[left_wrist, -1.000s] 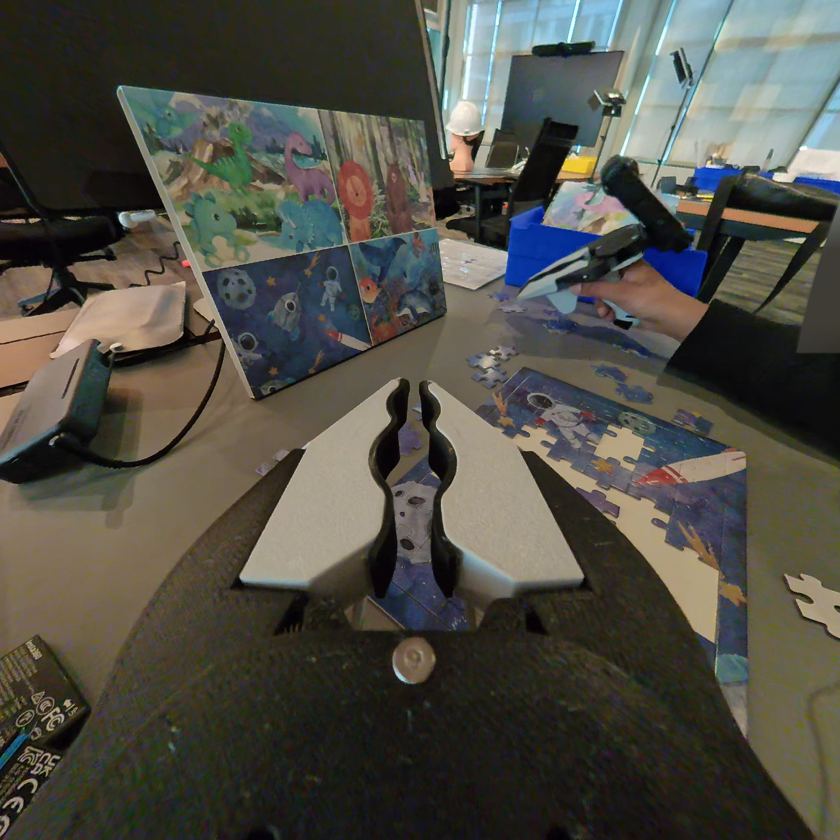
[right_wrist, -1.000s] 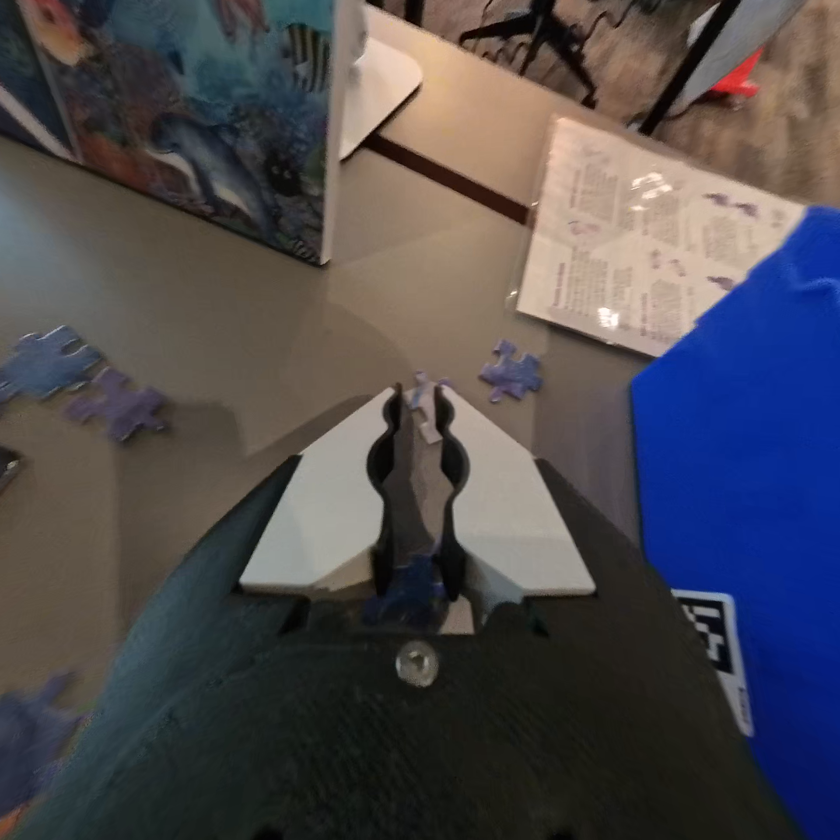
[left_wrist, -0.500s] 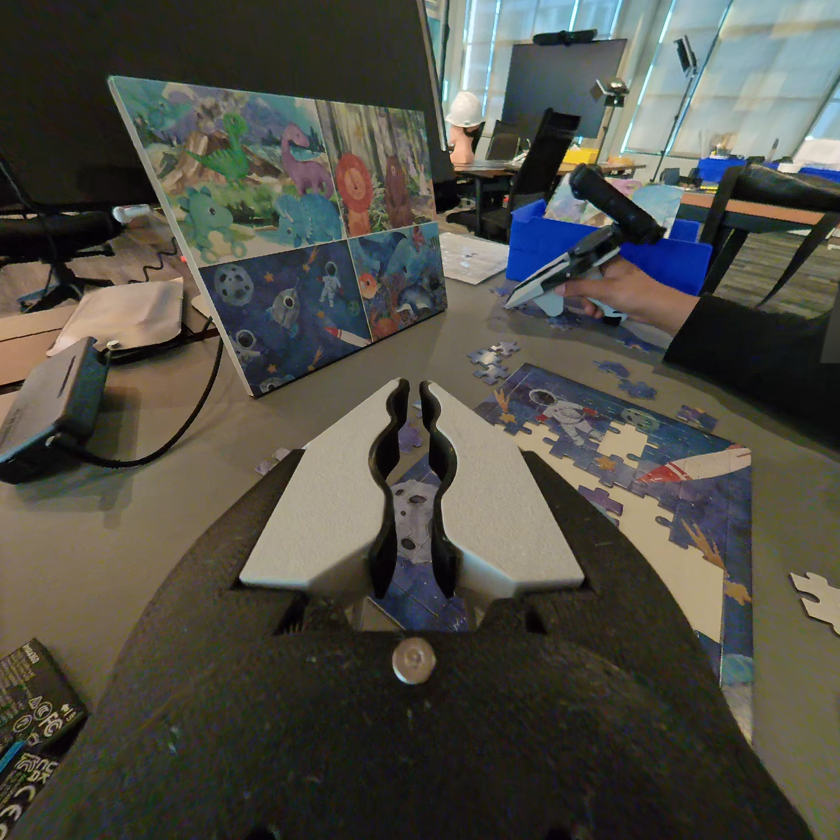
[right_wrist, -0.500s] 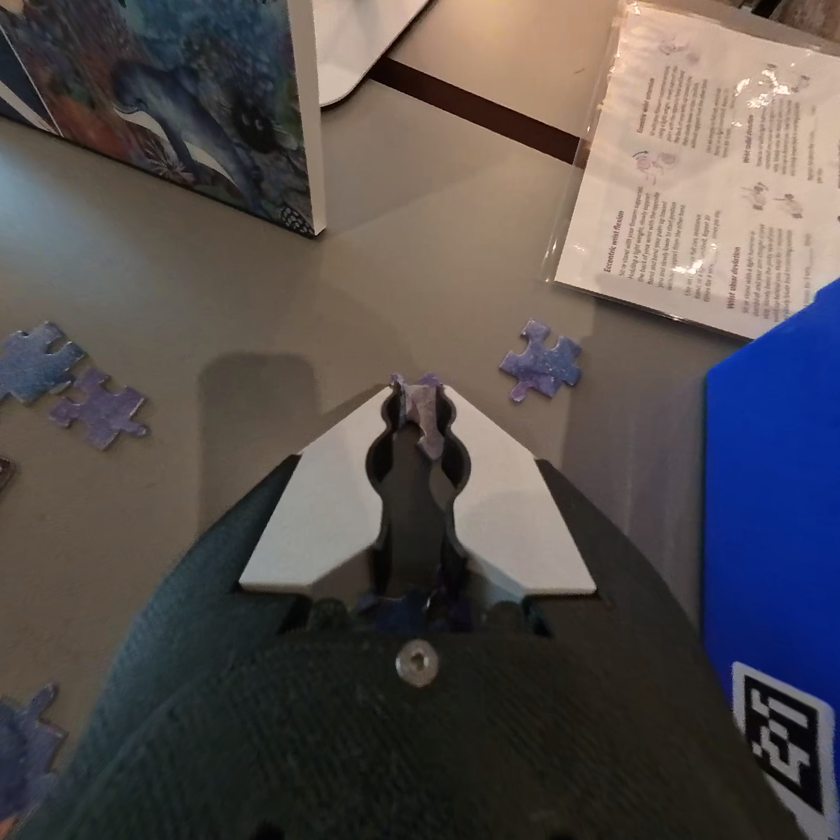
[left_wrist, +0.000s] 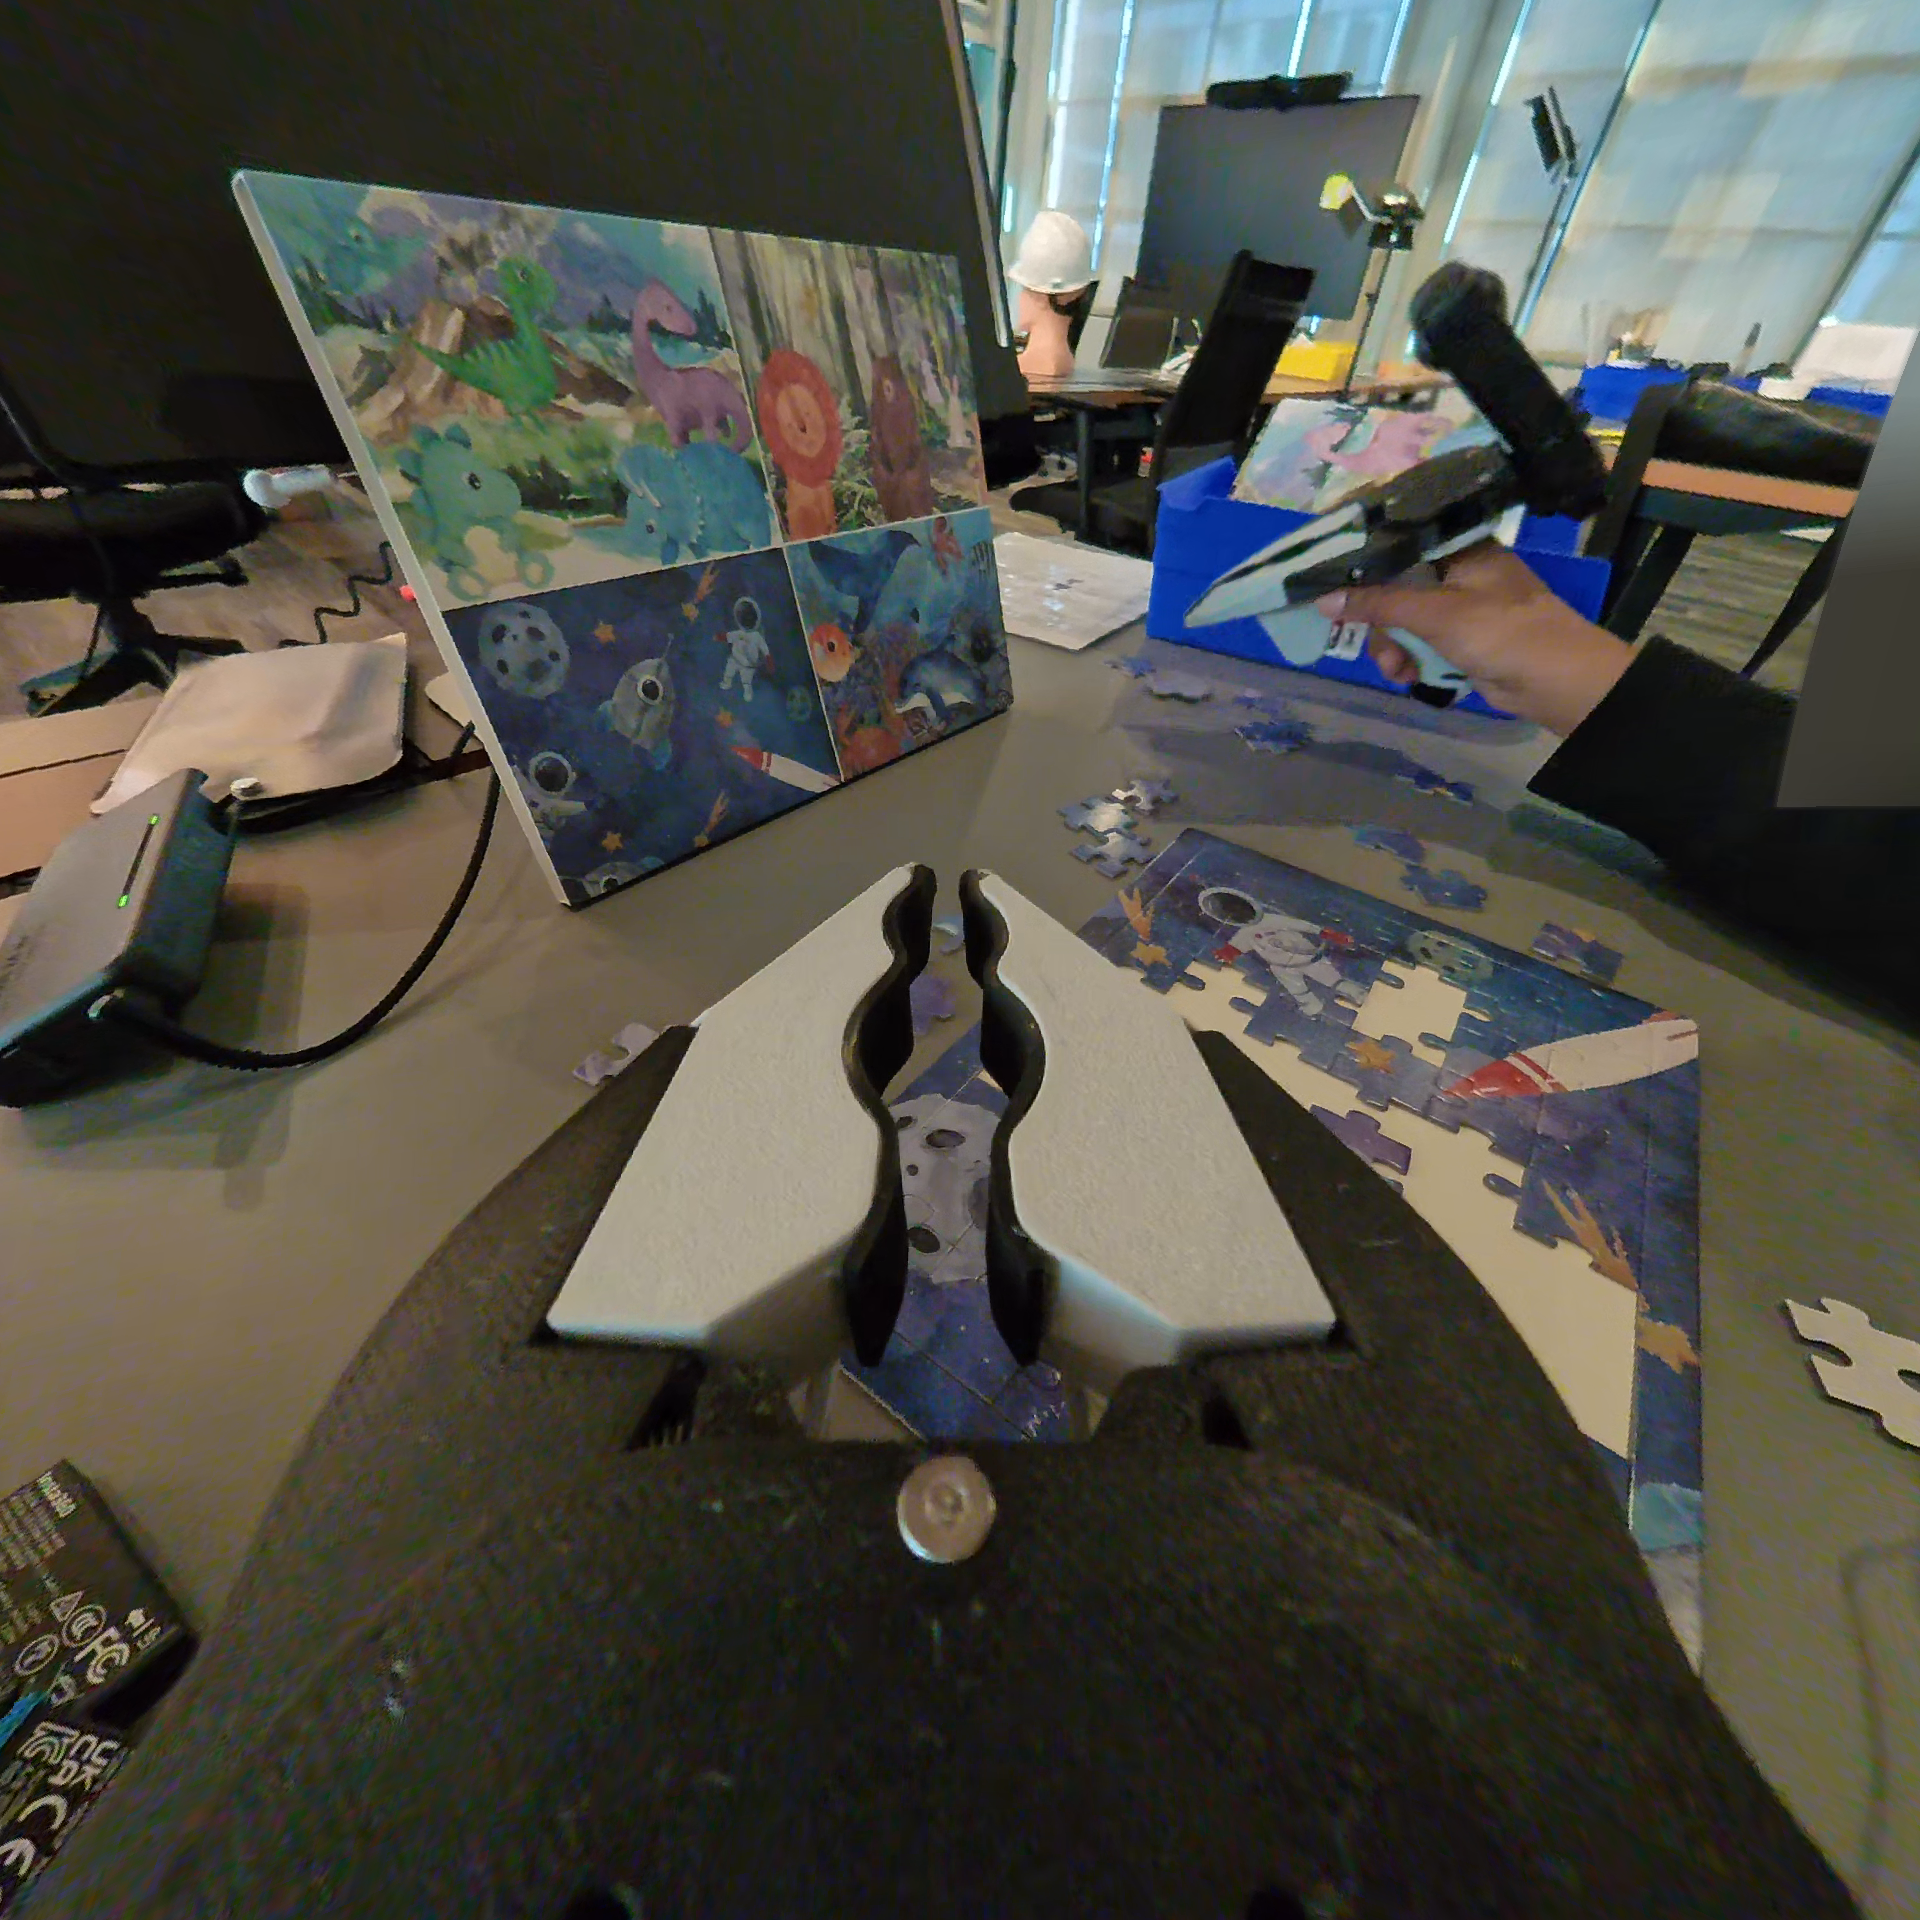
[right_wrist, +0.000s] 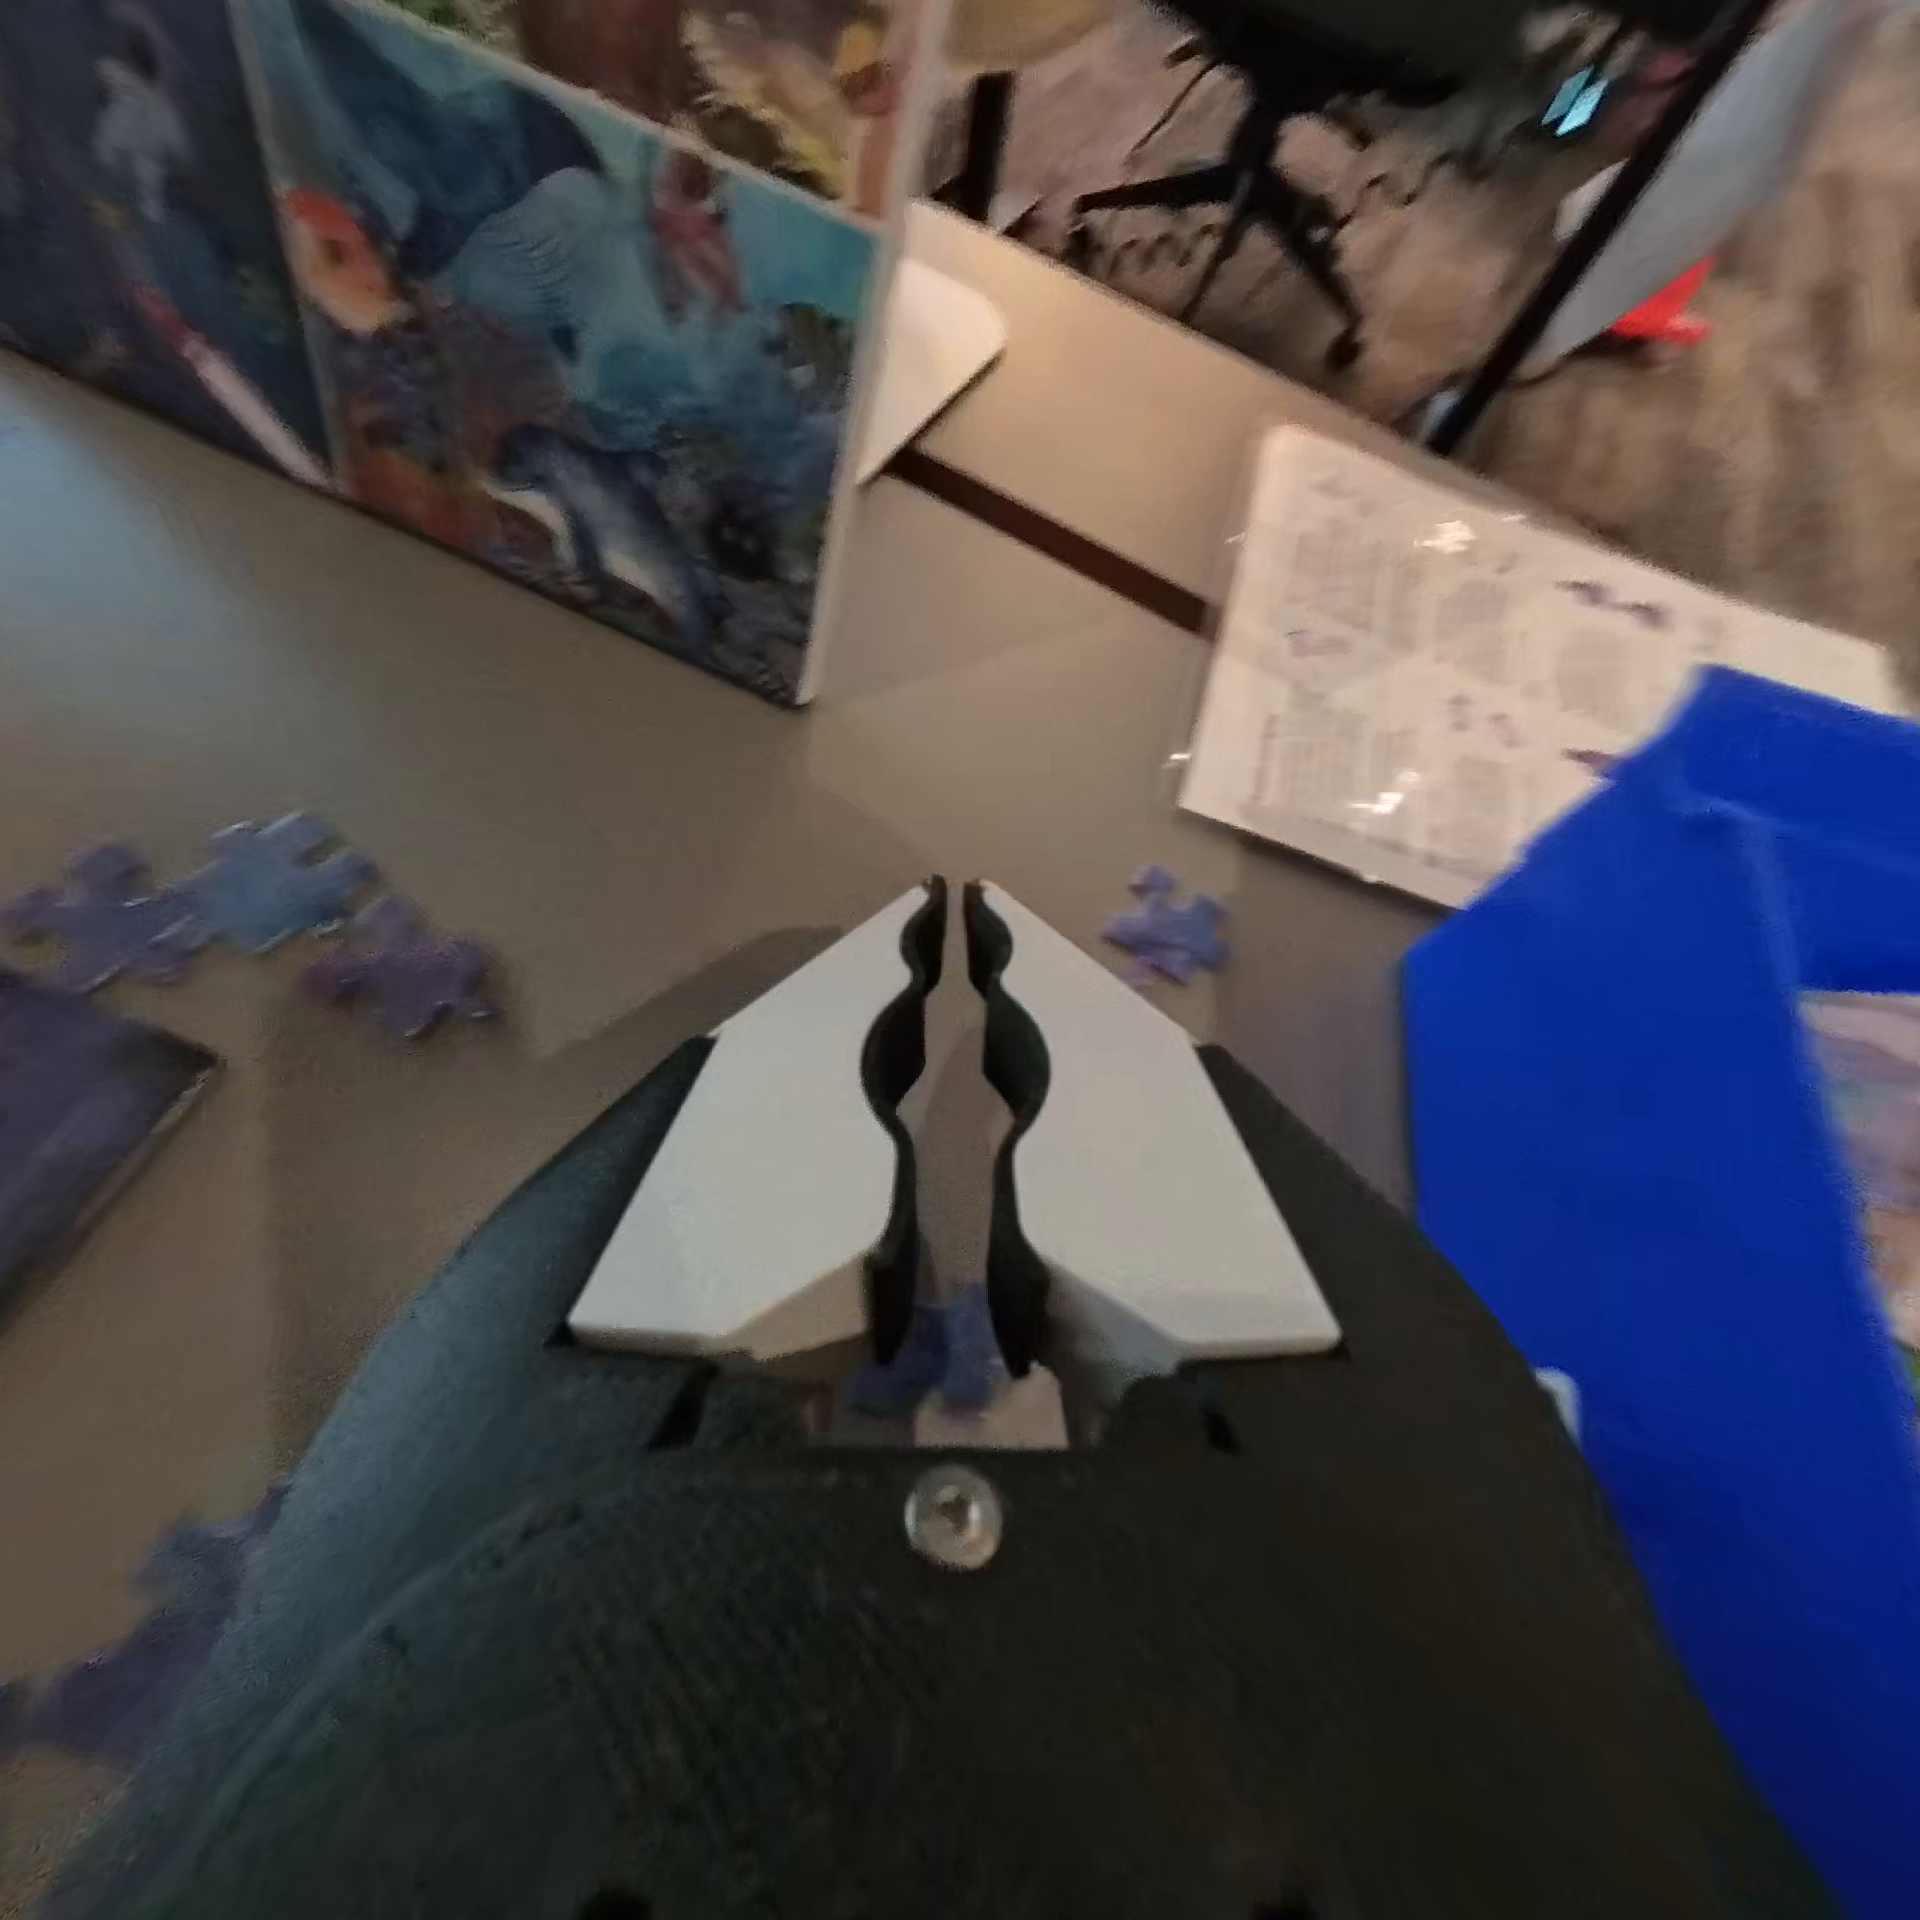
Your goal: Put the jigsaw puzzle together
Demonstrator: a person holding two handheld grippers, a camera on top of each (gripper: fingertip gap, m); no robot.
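The partly built space puzzle (left_wrist: 1558, 1143) lies flat on the grey table to the right of my left gripper, with gaps in its middle. My left gripper (left_wrist: 945, 883) is shut and empty, hovering over the puzzle's left part. My right gripper (right_wrist: 954, 888) is shut, with no piece showing at its fingertips. It is raised over the table between a loose purple piece (right_wrist: 1169, 935) and other loose pieces (right_wrist: 260, 894). The left wrist view shows it held in the air in a hand (left_wrist: 1200, 615). A blue piece (right_wrist: 935, 1351) lies on the table under its finger bases.
A picture board (left_wrist: 644, 540) stands tilted at the back left and also shows in the right wrist view (right_wrist: 582, 436). A blue bin (right_wrist: 1662, 1143) and a paper sheet (right_wrist: 1507, 665) lie at the right. A black device with a cable (left_wrist: 104, 925) sits at the left. A white face-down piece (left_wrist: 1860, 1371) lies at the right edge. About 40 cm separates my left fingertips from my right. The loose purple piece (right_wrist: 1169, 935) lies some 9 cm from my right tips, 50 cm from my left tips. The left tips stand about 25 cm off the partly built space puzzle (left_wrist: 1558, 1143).
My right gripper's jaws have closed and it has lifted off the table. The purple piece that stood between its fingertips no longer shows there. My left gripper has barely moved.
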